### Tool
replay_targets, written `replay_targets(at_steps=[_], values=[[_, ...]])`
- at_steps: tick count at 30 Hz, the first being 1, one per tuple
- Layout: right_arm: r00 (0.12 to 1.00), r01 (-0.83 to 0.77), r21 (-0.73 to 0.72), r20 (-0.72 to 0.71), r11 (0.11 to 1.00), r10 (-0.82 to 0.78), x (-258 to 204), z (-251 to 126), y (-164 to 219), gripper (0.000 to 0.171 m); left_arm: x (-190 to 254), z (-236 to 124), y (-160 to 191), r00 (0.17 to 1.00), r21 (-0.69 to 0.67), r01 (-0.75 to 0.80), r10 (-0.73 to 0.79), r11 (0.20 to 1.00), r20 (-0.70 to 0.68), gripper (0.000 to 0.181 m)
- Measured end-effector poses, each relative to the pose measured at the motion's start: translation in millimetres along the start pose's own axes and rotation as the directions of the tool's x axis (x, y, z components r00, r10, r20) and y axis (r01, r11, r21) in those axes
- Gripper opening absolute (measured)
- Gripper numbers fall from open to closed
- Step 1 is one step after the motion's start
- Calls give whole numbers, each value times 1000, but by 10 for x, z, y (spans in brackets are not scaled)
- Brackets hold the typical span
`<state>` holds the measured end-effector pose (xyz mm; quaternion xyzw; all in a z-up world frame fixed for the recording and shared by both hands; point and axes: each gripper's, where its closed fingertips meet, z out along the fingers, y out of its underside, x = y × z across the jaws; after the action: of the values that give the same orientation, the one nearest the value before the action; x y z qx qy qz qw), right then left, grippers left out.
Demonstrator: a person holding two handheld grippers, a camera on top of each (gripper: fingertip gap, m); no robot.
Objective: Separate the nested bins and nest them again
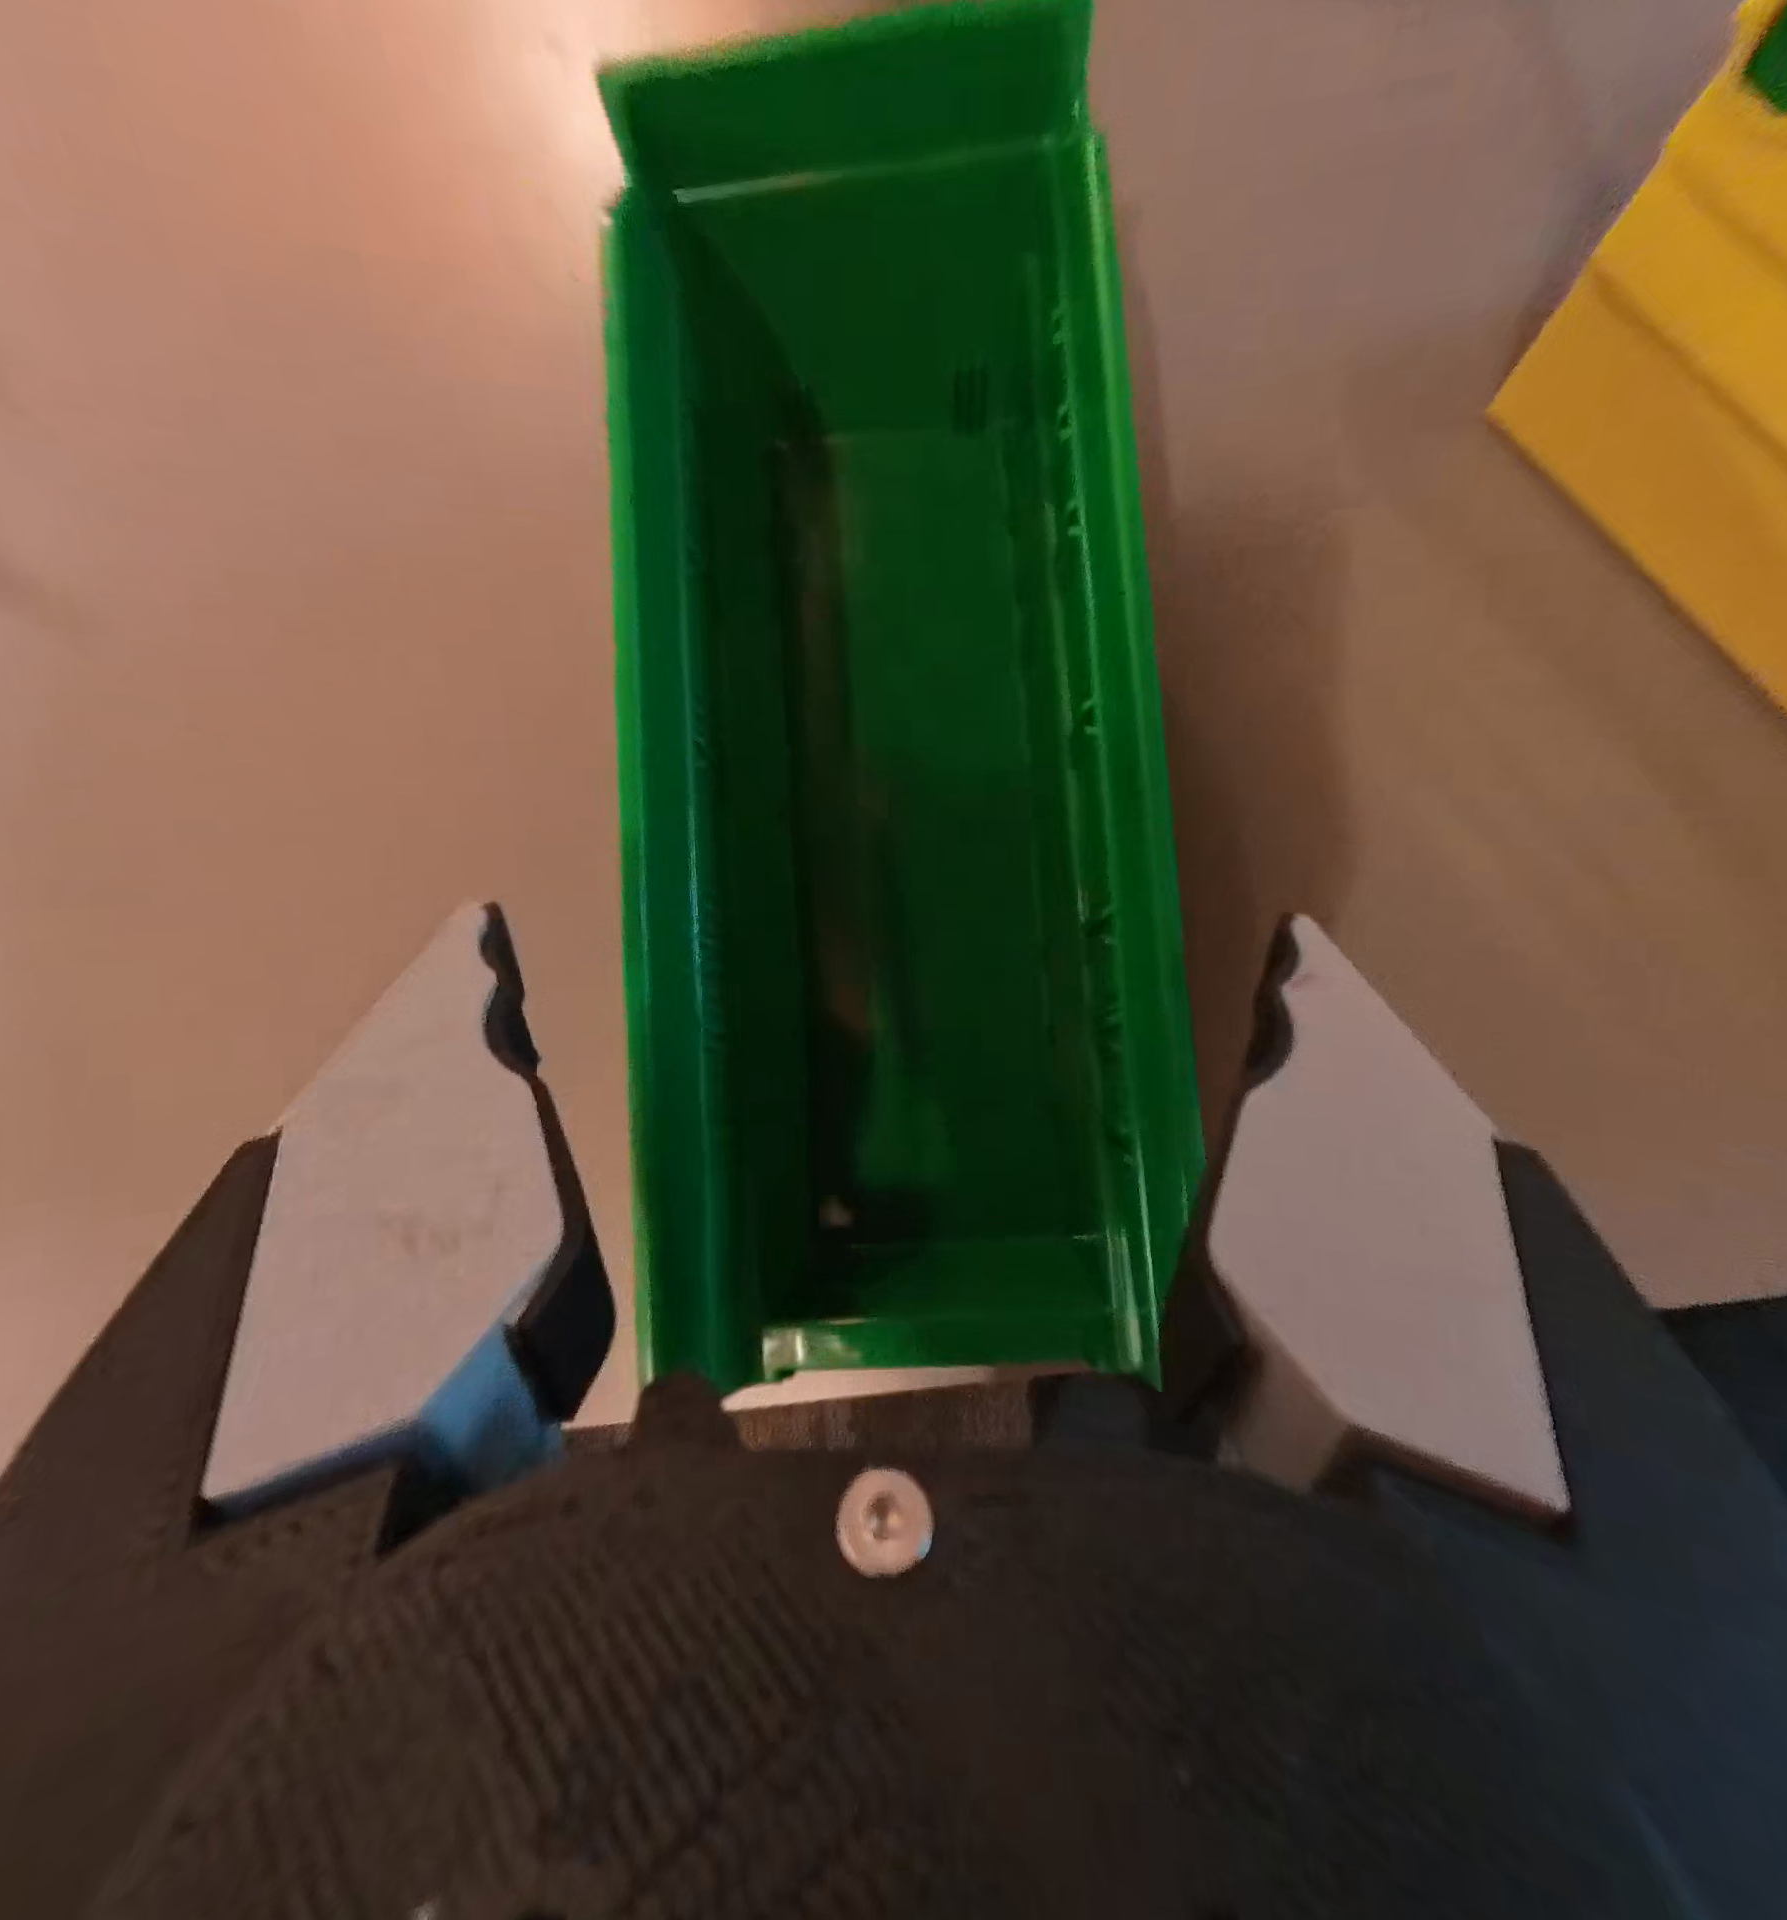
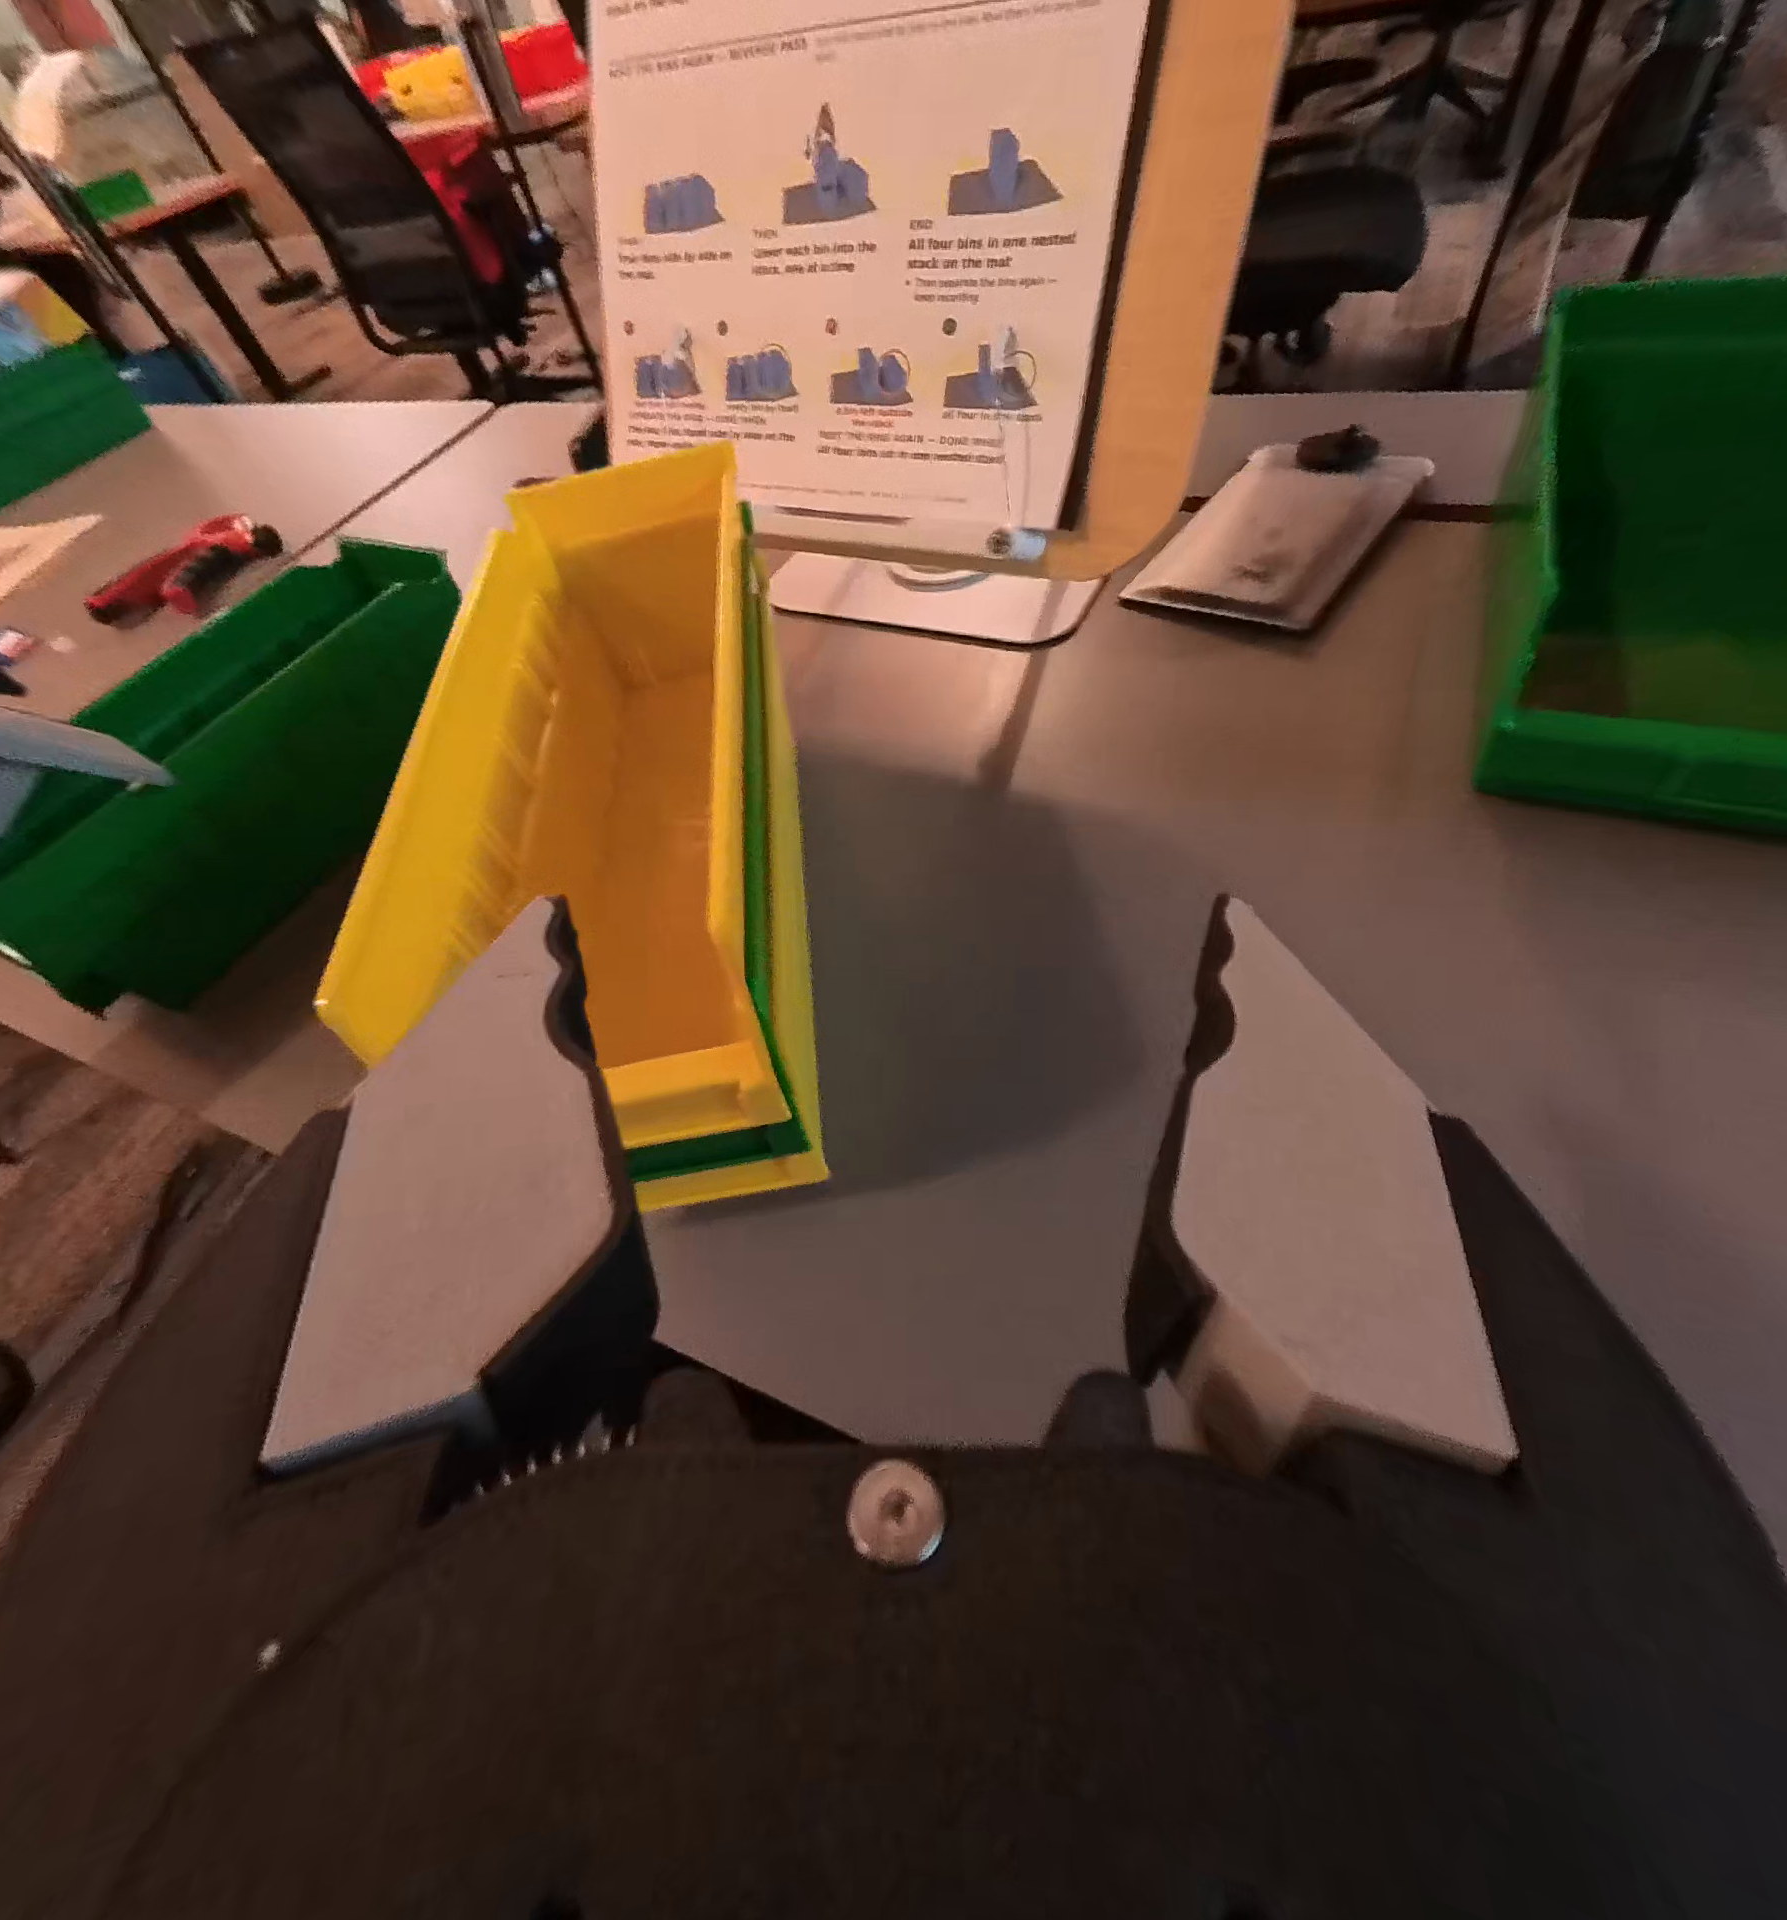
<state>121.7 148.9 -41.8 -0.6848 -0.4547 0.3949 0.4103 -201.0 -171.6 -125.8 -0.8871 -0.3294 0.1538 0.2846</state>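
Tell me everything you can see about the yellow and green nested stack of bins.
The nested stack is three long, narrow plastic bins: a yellow one innermost, a green one showing as a thin edge around it, and a yellow one outermost. The inner bin is empty, with a taller back wall and a low front lip. The stack stands on the grey table, just ahead of the open right gripper, whose left finger overlaps it in view; contact is unclear. A separate green bin lies to its left.

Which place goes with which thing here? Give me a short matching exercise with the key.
Things:
1. long green plastic bin
2. nested stack with a yellow bin on top
3. wide green plastic bin
4. red tool

Places:
A. far right of the table
B. between the left gripper's open fingers
C. table at far left
D. beside the right gripper's left finger

Pairs: 1-B, 2-D, 3-A, 4-C
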Motion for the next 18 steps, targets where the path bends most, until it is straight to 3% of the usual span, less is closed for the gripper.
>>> replay_targets(at_steps=[3,7,13,18], values=[[999,18,31,-48,999,-16,185,-181,-80,107,-11,207,143,999,-162,-33,36,986,13,138],[995,-51,101,90,994,42,141,-390,-196,115,36,354,304,997,-284,-81,75,956,-34,149],[986,-34,164,164,986,7,37,-647,-318,114,-129,372,298,987,-349,-136,159,927,37,122],[975,-12,110,223,994,-13,-38,-631,-211,107,-240,356,258,990,-389,-120,137,913,16,104]])
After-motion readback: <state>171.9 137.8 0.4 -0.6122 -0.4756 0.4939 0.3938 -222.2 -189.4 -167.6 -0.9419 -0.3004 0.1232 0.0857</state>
